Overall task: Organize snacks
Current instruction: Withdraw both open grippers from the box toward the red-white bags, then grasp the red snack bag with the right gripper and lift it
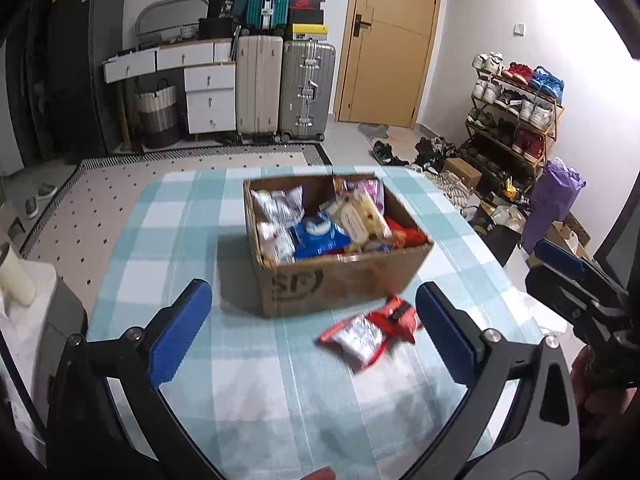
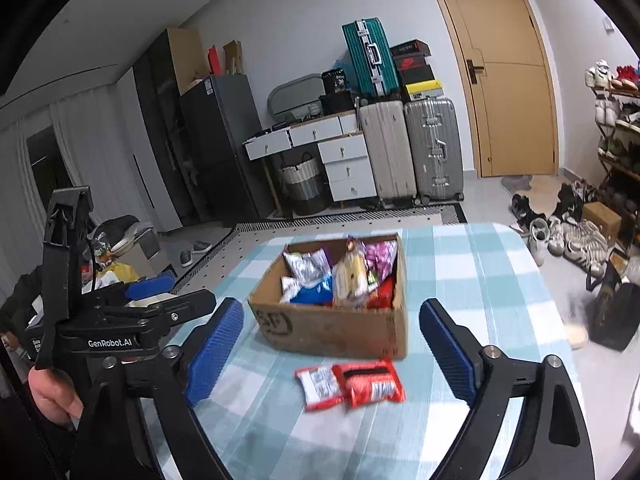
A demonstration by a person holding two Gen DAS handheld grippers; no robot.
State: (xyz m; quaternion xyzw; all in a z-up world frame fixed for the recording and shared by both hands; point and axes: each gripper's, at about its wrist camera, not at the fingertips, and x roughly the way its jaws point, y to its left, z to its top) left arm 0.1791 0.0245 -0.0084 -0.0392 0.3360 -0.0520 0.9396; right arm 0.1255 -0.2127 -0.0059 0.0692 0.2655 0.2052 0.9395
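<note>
box (image 1: 344,280): matt cardboard | snack packets (image 2: 352,386): glossy foil | tablecloth (image 1: 168,240): checked cloth

Wide-open left tool (image 1: 314,330) over checked tablecloth (image 1: 168,240), red snack packets (image 1: 370,332) before full cardboard box (image 1: 340,280).

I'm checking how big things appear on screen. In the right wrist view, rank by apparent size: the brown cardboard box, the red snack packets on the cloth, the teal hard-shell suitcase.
1. Brown cardboard box, largest.
2. Red snack packets and teal hard-shell suitcase: look alike in size. The suitcase stands far back, so its rank is unsure.
</note>
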